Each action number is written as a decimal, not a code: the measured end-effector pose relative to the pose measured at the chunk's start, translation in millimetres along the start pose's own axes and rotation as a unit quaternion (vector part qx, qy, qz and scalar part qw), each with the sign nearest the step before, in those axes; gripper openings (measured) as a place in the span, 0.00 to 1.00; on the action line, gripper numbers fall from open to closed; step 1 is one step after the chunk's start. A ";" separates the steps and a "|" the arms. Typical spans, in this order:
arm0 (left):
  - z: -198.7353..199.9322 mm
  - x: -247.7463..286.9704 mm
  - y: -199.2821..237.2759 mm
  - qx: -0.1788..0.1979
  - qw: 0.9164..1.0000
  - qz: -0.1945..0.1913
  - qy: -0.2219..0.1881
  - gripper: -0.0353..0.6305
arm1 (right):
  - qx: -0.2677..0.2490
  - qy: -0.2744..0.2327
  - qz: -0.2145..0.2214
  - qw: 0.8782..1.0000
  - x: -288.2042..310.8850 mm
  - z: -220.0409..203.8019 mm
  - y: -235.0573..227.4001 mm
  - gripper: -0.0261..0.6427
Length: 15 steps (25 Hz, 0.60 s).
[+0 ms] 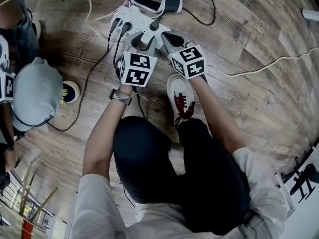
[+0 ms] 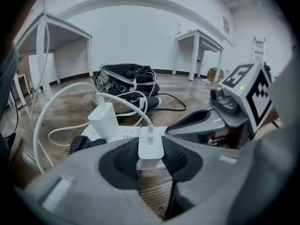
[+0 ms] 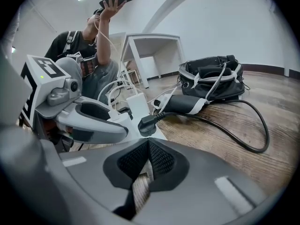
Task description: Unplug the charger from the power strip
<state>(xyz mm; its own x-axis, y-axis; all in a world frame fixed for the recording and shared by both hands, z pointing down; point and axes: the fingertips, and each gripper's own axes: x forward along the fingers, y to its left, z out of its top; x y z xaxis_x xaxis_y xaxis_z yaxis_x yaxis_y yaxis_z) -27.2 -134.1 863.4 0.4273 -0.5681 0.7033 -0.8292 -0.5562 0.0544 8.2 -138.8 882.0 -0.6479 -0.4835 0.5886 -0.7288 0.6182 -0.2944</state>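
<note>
Left gripper (image 2: 151,157) is clamping the white charger (image 2: 150,142), plugged into the power strip (image 2: 125,133) on the floor, while right gripper (image 3: 149,154), jaws closed on nothing, is hovering beside it: the unbraced strip could lift with the pull.

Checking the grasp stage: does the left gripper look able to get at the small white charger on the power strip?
Likely yes: the charger sits between the pads of the left gripper, which seem to press its sides. The taller adapter beside it on the power strip stands apart, leaving room.
</note>
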 end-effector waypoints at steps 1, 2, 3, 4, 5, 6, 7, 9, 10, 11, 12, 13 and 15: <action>-0.4 -0.3 -0.2 -0.006 1.000 -0.002 0.001 0.26 | -0.001 0.000 -0.001 1.000 -0.5 0.0 -0.2 0.04; -0.8 -0.9 0.2 -0.018 1.000 -0.004 -0.001 0.26 | -0.001 -0.001 -0.001 1.000 -1.0 0.2 -0.3 0.04; -1.1 -1.8 1.0 -0.034 0.999 -0.006 -0.005 0.26 | -0.002 -0.001 -0.002 1.000 -1.5 0.5 -0.3 0.04; -1.2 -2.6 1.9 -0.050 0.999 -0.008 -0.010 0.27 | -0.001 -0.003 -0.001 1.000 -1.8 0.8 -0.1 0.04; -1.1 -2.9 2.5 -0.063 0.998 -0.010 -0.014 0.27 | 0.000 -0.004 0.000 1.000 -2.0 1.2 0.0 0.04; -1.0 -3.0 2.9 -0.074 0.997 -0.013 -0.017 0.27 | 0.001 -0.006 0.001 1.000 -2.2 1.5 -0.1 0.04; -1.0 -2.9 3.2 -0.082 0.996 -0.014 -0.018 0.27 | 0.002 -0.007 0.001 1.000 -2.3 1.6 -0.1 0.04; -1.0 -2.9 3.5 -0.082 0.996 -0.012 -0.019 0.27 | 0.003 -0.007 0.001 1.000 -2.4 1.2 -0.2 0.04; -1.0 -2.8 3.3 -0.069 0.997 -0.008 -0.016 0.27 | 0.003 -0.006 0.001 1.000 -2.3 0.7 -0.1 0.04; -0.7 -2.7 2.6 -0.048 0.999 -0.003 -0.011 0.26 | 0.002 -0.006 0.000 1.000 -2.3 0.4 -0.1 0.04; -0.1 -2.3 1.5 -0.026 1.000 0.002 -0.006 0.26 | 0.002 -0.007 -0.002 1.000 -2.1 0.3 -0.1 0.04; 0.8 -1.7 0.4 -0.009 1.000 0.005 -0.002 0.26 | 0.001 -0.007 -0.002 1.000 -1.9 0.4 -0.2 0.04; 1.5 -0.8 -0.6 0.007 1.000 0.008 0.005 0.26 | -0.001 -0.008 -0.004 1.000 -1.4 0.8 -0.3 0.04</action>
<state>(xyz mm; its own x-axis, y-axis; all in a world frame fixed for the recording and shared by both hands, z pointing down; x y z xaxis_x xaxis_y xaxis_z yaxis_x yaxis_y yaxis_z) -26.5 -134.2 861.7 0.4111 -0.5710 0.7106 -0.8305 -0.5560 0.0336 9.2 -138.8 880.7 -0.6453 -0.4981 0.5792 -0.7338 0.6149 -0.2888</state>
